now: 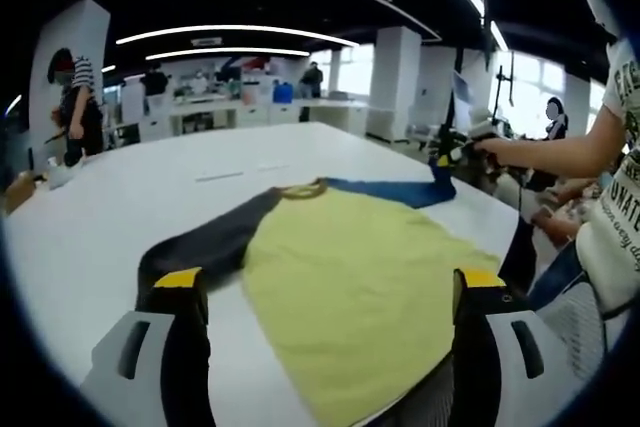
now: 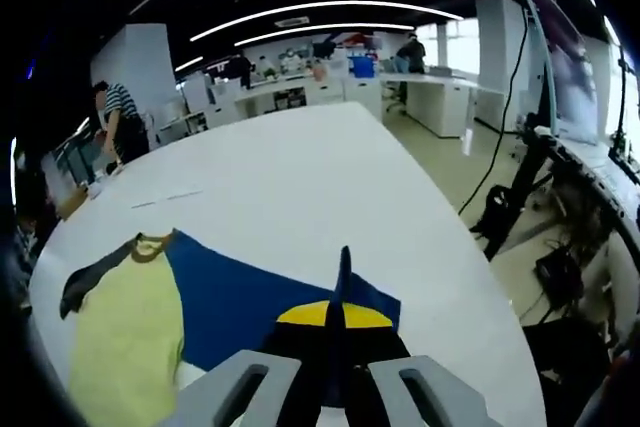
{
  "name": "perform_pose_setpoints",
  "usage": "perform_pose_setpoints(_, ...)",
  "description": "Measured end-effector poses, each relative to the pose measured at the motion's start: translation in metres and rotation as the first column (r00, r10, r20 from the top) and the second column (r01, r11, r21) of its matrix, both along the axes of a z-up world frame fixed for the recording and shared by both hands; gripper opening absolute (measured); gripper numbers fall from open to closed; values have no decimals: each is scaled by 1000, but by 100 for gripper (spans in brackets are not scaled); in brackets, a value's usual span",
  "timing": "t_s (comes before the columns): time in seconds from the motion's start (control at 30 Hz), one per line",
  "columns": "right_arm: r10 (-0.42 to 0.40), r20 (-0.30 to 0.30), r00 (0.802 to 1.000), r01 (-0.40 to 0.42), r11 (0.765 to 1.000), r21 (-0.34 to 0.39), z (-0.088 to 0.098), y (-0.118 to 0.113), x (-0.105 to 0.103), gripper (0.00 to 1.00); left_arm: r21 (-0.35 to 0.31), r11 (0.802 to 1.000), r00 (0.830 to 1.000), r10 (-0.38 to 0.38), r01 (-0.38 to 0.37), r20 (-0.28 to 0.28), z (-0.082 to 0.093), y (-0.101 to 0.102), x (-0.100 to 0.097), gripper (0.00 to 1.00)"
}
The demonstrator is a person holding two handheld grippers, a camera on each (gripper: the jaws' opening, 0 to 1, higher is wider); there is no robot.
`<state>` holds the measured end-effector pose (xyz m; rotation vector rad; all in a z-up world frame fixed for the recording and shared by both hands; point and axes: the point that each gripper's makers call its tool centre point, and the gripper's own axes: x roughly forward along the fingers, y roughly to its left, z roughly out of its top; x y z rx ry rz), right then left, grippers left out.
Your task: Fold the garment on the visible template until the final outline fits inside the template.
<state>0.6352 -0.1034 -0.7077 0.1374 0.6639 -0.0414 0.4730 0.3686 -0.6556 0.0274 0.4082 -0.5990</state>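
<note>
A yellow-green shirt (image 1: 360, 287) lies flat on the white table (image 1: 100, 217). It has a dark grey sleeve (image 1: 205, 237) on one side and a blue sleeve (image 1: 395, 190) on the other. My left gripper (image 1: 330, 282) is open, its yellow-tipped jaws spread wide over the shirt's body near the hem. My right gripper (image 2: 332, 319) is shut on the end of the blue sleeve (image 2: 240, 297), lifting the cuff edge-on between the jaws. The yellow body (image 2: 125, 337) and dark sleeve (image 2: 90, 282) lie to its left. The right gripper (image 1: 447, 154) holds the sleeve tip at the far right.
Thin marks (image 1: 220, 176) lie on the table beyond the collar. A person's arm (image 1: 560, 152) reaches in from the right. The table edge (image 2: 450, 237) drops to a floor with cables and a stand (image 2: 520, 187). People and desks (image 1: 75, 107) stand far off.
</note>
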Motion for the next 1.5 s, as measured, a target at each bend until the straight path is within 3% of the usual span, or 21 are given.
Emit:
perform_pose_setpoints(0.47, 76, -2, 997, -76, 997, 15, 11, 61, 2, 0, -8, 1000, 1000, -14, 14, 11, -2, 1, 0, 99)
perform_pose_setpoints(0.8, 117, -6, 993, -117, 992, 49, 3, 79, 25, 0, -9, 1000, 1000, -18, 18, 8, -4, 2, -1, 99)
perform_pose_setpoints(1.5, 200, -1, 980, -199, 974, 109, 2, 135, 40, 0, -10, 1000, 1000, -22, 22, 9, -4, 0, -2, 99)
